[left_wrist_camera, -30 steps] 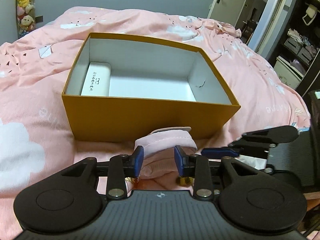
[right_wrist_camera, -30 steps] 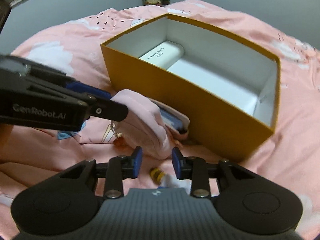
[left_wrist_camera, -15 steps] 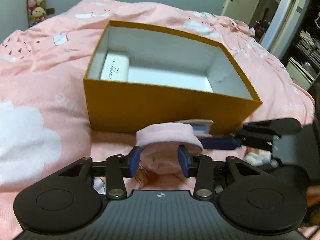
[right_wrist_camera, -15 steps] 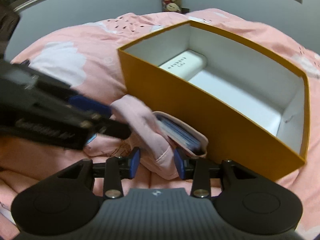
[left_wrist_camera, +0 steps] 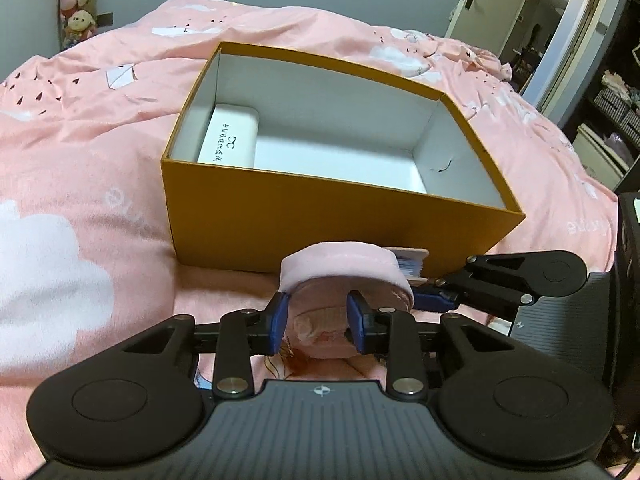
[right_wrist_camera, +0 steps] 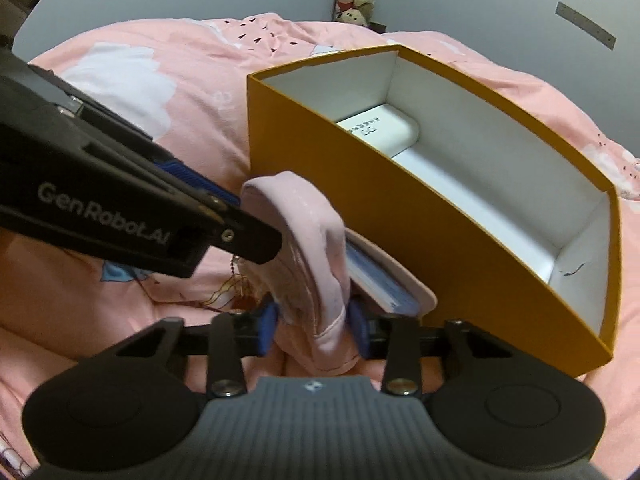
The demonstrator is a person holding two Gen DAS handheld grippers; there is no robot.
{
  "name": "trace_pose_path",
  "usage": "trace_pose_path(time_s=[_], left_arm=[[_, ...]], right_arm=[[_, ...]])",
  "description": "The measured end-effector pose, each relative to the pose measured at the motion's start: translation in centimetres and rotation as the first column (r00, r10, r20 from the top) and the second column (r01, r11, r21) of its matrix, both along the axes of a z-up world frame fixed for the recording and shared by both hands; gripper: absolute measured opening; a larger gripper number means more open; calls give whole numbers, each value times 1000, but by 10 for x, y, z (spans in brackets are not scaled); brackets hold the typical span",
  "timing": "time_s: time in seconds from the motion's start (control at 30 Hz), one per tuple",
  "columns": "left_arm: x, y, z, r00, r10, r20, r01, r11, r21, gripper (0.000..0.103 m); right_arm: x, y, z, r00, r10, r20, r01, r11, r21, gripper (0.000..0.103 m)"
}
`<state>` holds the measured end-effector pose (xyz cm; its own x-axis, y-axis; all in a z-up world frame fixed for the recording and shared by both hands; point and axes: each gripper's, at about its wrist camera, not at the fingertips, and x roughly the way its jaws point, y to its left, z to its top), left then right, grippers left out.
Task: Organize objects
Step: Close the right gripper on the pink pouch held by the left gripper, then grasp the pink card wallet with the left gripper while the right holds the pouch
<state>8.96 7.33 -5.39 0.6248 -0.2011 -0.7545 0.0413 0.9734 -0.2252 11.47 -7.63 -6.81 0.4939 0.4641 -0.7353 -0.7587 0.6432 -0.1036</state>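
Step in hand: 2-gripper pickup of pink pouch (left_wrist_camera: pixel 344 276), which sits on the bed (left_wrist_camera: pixel 80 152) against the near wall of the orange box (left_wrist_camera: pixel 320 220). L gripper (left_wrist_camera: pixel 318 326) jaws have just been closing, pinching pouch cloth. R gripper (right_wrist_camera: pixel 314 322) likewise, clamped on pouch's other end. White case (left_wrist_camera: pixel 230 142) lies in box's far-left corner. Next, likely: lift both together, clear near rim, lower into bare floor beside case.

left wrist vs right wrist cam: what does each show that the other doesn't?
Left wrist only: the open door and shelving at right.
Right wrist only: the blue-edged stack tucked in the pouch, seen from the side, and a bead chain.
Both: the yellow box, the white case inside it, and the pink pouch between both grippers' fingers.
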Motion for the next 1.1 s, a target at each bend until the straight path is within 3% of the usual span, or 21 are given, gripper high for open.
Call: trace_pose_path(time_s=[0.2,0.57,0.8,1.0,1.1], left_arm=[[-10,-2,12,999,-38,37,38,999,-19,47],[-6,-2,10,999,-37,-6,36,996,-80,55],[11,2,0,996,-5,-84,-8,988,-155,62],[31,-1,-18,983,7,-183,-42,981,-190,73],[43,-4,-36,969,43,-243,-85,983,-164,73]], right_arm=[[-8,-19,15,1000,-30,-5,30,999,9,23],[-15,-73,55,985,-165,-51,167,985,44,22],[3,-111,55,928,-350,-125,356,934,28,22],[11,-120,53,910,-373,-183,387,921,44,22],[15,-120,50,905,-371,-209,390,919,56,22]])
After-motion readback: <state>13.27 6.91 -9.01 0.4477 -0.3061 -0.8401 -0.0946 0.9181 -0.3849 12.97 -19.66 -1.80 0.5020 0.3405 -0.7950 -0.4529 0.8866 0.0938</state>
